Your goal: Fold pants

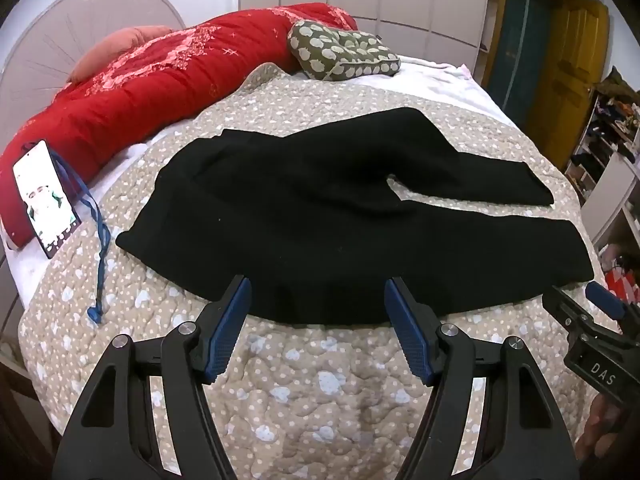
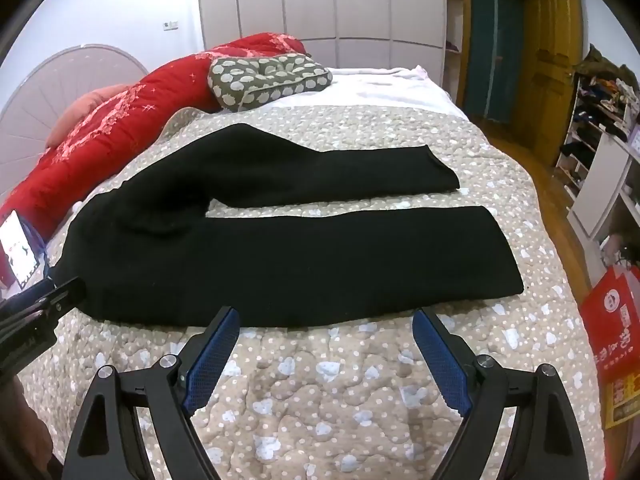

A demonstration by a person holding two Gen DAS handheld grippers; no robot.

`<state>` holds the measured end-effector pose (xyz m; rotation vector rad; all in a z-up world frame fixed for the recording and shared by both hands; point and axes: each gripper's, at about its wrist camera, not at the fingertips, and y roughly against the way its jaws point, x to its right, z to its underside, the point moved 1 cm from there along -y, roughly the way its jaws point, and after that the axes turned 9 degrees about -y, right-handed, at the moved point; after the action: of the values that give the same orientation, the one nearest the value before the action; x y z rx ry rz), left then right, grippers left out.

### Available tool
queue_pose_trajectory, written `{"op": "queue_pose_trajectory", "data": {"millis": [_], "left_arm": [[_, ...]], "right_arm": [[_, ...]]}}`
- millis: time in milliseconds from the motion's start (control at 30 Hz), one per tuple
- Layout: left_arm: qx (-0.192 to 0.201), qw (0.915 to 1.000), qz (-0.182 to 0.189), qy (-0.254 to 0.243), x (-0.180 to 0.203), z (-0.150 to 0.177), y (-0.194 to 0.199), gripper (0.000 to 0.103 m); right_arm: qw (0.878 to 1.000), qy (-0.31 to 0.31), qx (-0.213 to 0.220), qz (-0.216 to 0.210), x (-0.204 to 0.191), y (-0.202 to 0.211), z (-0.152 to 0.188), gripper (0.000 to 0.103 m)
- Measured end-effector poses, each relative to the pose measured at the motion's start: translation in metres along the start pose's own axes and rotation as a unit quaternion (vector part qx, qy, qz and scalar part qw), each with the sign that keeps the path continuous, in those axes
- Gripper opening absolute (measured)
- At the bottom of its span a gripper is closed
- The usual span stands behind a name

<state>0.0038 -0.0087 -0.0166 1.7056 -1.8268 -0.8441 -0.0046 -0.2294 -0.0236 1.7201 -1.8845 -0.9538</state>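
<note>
Grippers point(image 1: 318, 290) point(image 2: 326, 316) wide apart, empty

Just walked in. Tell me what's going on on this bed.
A person holds a gripper in each hand over black pants spread flat on a dotted quilt, both legs apart and unfolded. The left gripper and right gripper are both open, poised at the near edge of the pants and gripping nothing. A phone lies by a red duvet. No fold is made yet.
</note>
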Motion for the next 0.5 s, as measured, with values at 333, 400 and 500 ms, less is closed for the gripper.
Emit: {"op": "queue_pose_trajectory", "data": {"millis": [333,400,500], "left_arm": [[-0.009,1.0,0.001,0.004,-0.0011,0.0019,-0.0038,0.07],[-0.008,1.0,0.001,0.004,-0.0016,0.0021,-0.0036,0.069],[-0.009,1.0,0.001,0.004,-0.0021,0.0022,-0.0037,0.07]], "right_arm": [[1.0,-0.003,0.01,-0.002,-0.0062,0.0033,0.0023,0.087],[1.0,-0.002,0.02,-0.004,-0.0075,0.0013,0.0024,0.087],[0.999,-0.004,0.031,-0.01,-0.0059,0.0015,0.0004,0.087]]}}
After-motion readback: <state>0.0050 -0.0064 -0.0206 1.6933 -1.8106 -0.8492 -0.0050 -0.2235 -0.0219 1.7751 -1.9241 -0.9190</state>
